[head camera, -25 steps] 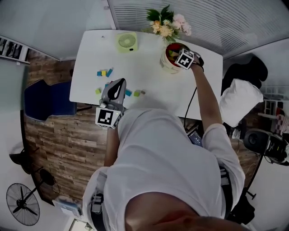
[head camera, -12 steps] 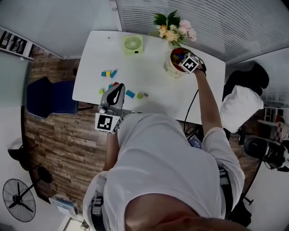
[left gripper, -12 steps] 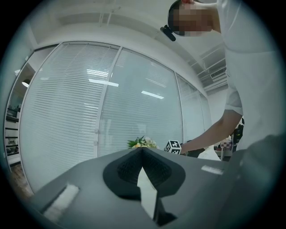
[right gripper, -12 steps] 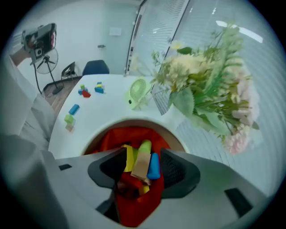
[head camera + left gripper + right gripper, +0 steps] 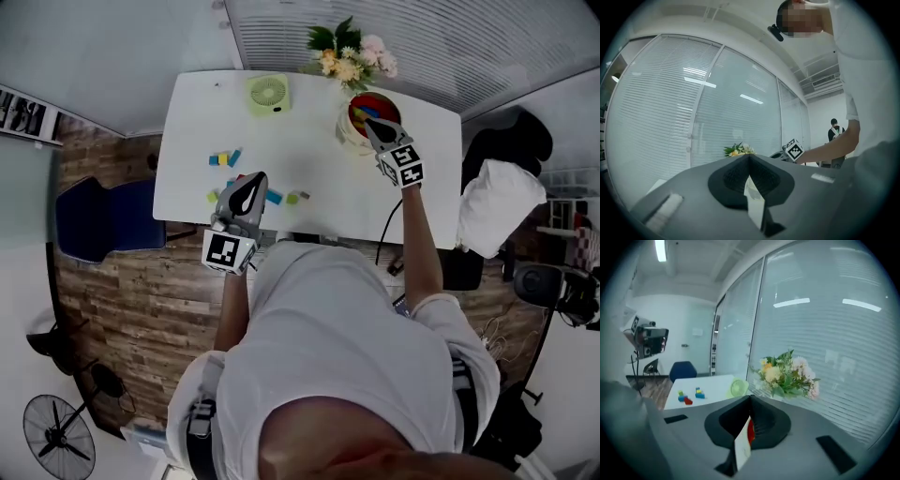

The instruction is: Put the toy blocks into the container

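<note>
Blocks point(image 5: 273, 197) at centre-left lie just beside the closed, empty left gripper point(image 5: 251, 180), well apart from the closed right gripper point(image 5: 367, 125) by the upper-right container point(image 5: 345, 132).

right gripper point(image 5: 368, 122), past the fingertips: container point(image 5: 344, 131) just below, flowers point(image 5: 352, 52) close behind it
right gripper, left of the fingers: bare table point(image 5: 309, 141), fan point(image 5: 268, 94) well apart
left gripper point(image 5: 251, 178), round the fingertips: blocks point(image 5: 223, 157) scattered either side
</note>
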Tool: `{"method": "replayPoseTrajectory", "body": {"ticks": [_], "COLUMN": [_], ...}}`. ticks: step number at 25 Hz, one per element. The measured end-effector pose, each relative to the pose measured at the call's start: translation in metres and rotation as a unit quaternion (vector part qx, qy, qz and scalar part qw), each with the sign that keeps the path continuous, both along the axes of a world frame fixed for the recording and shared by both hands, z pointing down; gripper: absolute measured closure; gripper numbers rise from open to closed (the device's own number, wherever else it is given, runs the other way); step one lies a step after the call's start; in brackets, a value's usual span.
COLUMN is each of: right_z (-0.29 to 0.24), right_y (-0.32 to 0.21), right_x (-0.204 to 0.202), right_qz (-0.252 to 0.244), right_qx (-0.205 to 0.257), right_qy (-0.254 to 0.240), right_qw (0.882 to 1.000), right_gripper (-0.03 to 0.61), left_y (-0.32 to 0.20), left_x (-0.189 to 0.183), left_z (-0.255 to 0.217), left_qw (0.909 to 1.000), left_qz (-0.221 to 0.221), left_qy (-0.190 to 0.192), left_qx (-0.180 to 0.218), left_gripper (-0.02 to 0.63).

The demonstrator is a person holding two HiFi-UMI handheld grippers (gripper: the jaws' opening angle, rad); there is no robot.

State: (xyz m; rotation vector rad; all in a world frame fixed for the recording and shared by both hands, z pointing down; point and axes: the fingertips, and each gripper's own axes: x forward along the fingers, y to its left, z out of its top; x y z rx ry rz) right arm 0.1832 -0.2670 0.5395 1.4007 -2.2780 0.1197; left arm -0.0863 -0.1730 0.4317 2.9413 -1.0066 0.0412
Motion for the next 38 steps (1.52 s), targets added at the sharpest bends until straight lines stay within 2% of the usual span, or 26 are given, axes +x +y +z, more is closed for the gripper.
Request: {"method": "replayPoseTrajectory", "body": {"ticks": [4, 9, 15, 18, 22, 26, 30, 33, 35, 38], "right_z": [-0.043, -0.091, -0.102, -0.1, -0.105, -0.113, -0.119, -0.124, -0.123, -0.12], "right_y": [0.038, 0.075, 0.127, 0.15, 0.186, 0.23, 0.305, 0.356, 0.387, 0.428], "right_x": [-0.031, -0.06, -0.074, -0.07, -0.077, -0.074, -0.071, -0.067, -0.065, -0.066], "right_qz": [0.023, 0.062, 0.068, 0.073, 0.054, 0.044, 0.026, 0.023, 0.033, 0.044], "right_qx": [0.073, 0.138, 0.138, 0.136, 0.151, 0.17, 0.172, 0.167, 0.164, 0.15], "right_qy": [-0.072, -0.142, -0.13, -0.146, -0.149, -0.169, -0.192, -0.2, -0.196, -0.182], "right_qw": [0.994, 0.978, 0.98, 0.977, 0.976, 0.97, 0.966, 0.965, 0.966, 0.971], "right_gripper": [0.577, 0.577, 0.577, 0.577, 0.577, 0.577, 0.577, 0.577, 0.577, 0.578], "left_y": [0.0, 0.0, 0.007, 0.024, 0.07, 0.126, 0.203, 0.254, 0.286, 0.325], "left_x": [0.012, 0.027, 0.04, 0.046, 0.064, 0.073, 0.078, 0.08, 0.077, 0.072], "left_z": [-0.002, 0.011, 0.005, -0.002, -0.029, -0.045, -0.041, -0.023, -0.013, -0.01], "left_qw": [0.9989, 0.9952, 0.9917, 0.9906, 0.9886, 0.9933, 0.9973, 0.9986, 0.9981, 0.9982], "left_qz": [0.044, 0.094, 0.12, 0.129, 0.137, 0.09, 0.047, 0.049, 0.059, 0.059], "left_qy": [0.015, 0.028, 0.044, 0.041, 0.037, 0.017, 0.025, 0.004, -0.012, -0.006], "left_qx": [0.005, 0.002, 0.011, 0.018, 0.051, 0.07, 0.051, 0.019, 0.011, 0.009], "left_gripper": [0.617, 0.617, 0.617, 0.617, 0.617, 0.617, 0.617, 0.617, 0.617, 0.617]}}
